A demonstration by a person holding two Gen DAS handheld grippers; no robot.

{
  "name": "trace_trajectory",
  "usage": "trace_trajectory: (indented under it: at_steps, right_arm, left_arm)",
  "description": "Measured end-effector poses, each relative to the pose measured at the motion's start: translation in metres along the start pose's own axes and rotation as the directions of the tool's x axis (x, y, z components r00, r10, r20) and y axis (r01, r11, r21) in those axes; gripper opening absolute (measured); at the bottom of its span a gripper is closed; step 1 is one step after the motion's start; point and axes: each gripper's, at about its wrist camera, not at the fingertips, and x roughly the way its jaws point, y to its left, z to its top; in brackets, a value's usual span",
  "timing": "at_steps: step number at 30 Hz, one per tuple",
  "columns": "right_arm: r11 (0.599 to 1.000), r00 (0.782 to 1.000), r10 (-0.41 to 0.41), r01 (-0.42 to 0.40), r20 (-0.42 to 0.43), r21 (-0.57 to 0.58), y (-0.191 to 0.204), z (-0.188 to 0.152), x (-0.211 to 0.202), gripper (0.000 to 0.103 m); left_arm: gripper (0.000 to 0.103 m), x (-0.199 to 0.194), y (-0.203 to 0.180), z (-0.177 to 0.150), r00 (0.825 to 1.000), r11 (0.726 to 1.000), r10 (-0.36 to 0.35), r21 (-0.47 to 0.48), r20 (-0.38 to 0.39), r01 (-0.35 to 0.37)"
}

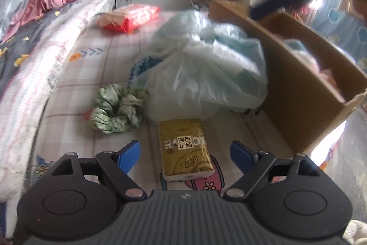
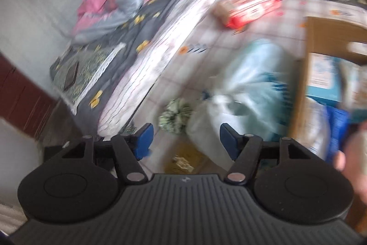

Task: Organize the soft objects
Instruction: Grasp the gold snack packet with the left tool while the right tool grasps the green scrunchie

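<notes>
Both tongs, left (image 1: 185,154) and right (image 2: 184,141), are held wide, empty; gold tissue pack (image 1: 184,148) is seen at lower centre.

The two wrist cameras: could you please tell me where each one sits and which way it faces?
Left wrist: on the left hand-held gripper, low over the bed, facing the gold tissue pack, green scrunchie, plastic bag and cardboard box; own open blue fingers show.
Right wrist: on the right hand-held gripper, higher, tilted, blurred, looking down; a bare hand shows at right.
Shared: scrunchie, bag, gold pack, box, red pack.
</notes>
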Motion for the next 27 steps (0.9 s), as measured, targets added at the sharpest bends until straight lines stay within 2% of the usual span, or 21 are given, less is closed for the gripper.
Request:
trace_trajectory:
  at_steps: [3, 5, 10, 13, 18, 22, 25, 27]
  right_arm:
    - [1.000, 0.998, 0.011, -0.012, -0.057, -0.017, 0.011, 0.016, 0.028, 0.064]
    - [0.999, 0.995, 0.023, -0.026, -0.095, -0.032, 0.019, 0.025, 0.048, 0.064]
    - [0.994, 0.983, 0.029, -0.049, -0.183, -0.102, 0.041, 0.053, 0.101, 0.066]
    - [0.983, 0.967, 0.024, -0.069, -0.253, -0.169, 0.056, 0.066, 0.137, 0.071]
    - [0.961, 0.937, -0.068, -0.030, -0.342, -0.273, 0.073, 0.076, 0.201, 0.078]
    - [0.931, 0.909, -0.166, 0.016, -0.383, -0.365, 0.077, 0.070, 0.244, 0.081]
    - [0.915, 0.879, -0.201, 0.011, -0.431, -0.404, 0.076, 0.060, 0.266, 0.081]
    - [0.899, 0.869, -0.226, 0.012, -0.441, -0.437, 0.076, 0.054, 0.272, 0.081]
  left_arm:
    - [0.085, 0.020, -0.002, -0.001, 1.000, 1.000, 0.021, 0.015, -0.024, -0.020]
    - [0.073, 0.029, -0.002, 0.000, 0.998, 0.999, 0.050, 0.019, -0.050, -0.049]
    - [0.054, 0.034, 0.010, -0.006, 0.998, 0.999, 0.024, -0.034, -0.057, -0.026]
    - [0.054, 0.029, 0.018, -0.012, 0.999, 0.998, 0.034, -0.054, -0.043, -0.036]
    - [0.054, 0.014, 0.039, -0.022, 0.997, 0.992, 0.049, -0.110, -0.054, -0.054]
    - [0.054, 0.004, 0.058, -0.029, 0.996, 0.984, 0.074, -0.161, -0.057, -0.083]
    - [0.054, -0.003, 0.068, -0.032, 0.994, 0.975, 0.091, -0.196, -0.057, -0.101]
    - [0.054, -0.007, 0.073, -0.034, 0.993, 0.972, 0.107, -0.205, -0.056, -0.117]
